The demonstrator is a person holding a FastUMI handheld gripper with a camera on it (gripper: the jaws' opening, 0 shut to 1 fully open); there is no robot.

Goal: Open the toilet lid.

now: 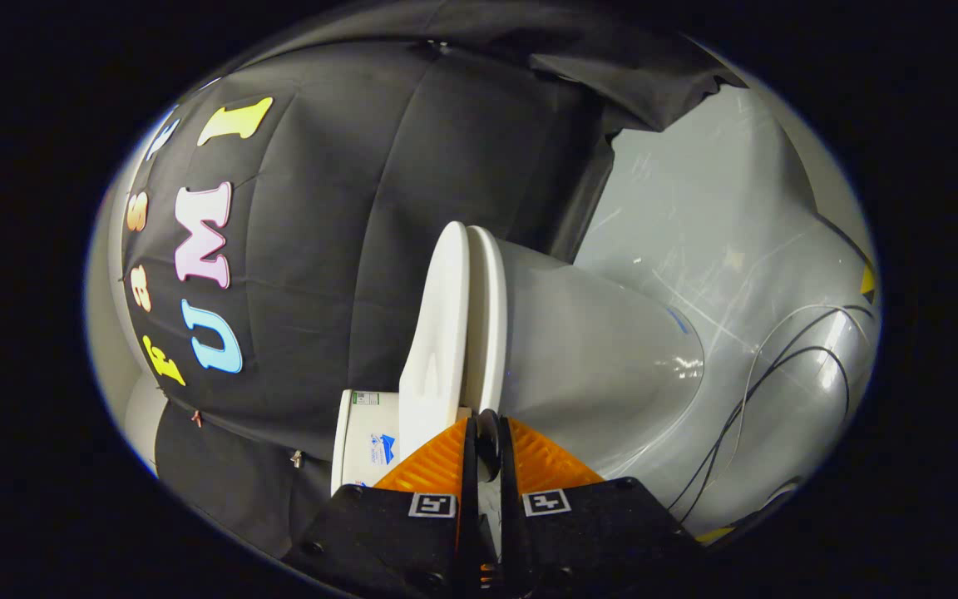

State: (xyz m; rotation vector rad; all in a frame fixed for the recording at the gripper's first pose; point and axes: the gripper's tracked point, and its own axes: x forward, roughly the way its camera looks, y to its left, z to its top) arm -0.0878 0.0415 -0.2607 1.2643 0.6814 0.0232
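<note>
Both fingers [446, 466] of the gripper [487, 437] stand nearly together, with only a narrow slot left between them. Within that slot sits a thin white edge that runs forward into the toilet seat [486, 320]. Whether the two fingers actually press on that edge cannot be told, since the contact surfaces are hidden inside the slot.

Just ahead of the fingertips lies the toilet lid [439, 333]. It appears rolled on its side relative to the fingers, its broad white face turned toward the black cloth wall [346, 249]. The lid lies flat against the seat, with only a thin seam between the two, so the lid is down on the seat and not raised. The near end of the lid reaches the fingertips, slightly to the cloth side of the slot.

Beside the lid, on the cloth side and close to the fingers, stands the white cistern [367, 437], which carries small labels.

On the other side of the seat, the toilet bowl [595, 366] swells out as a smooth pale body with bright highlights.

Beyond the bowl spreads a glossy grey floor [695, 216]. Thin dark cables [778, 358] curve across it, well apart from the fingers.
</note>
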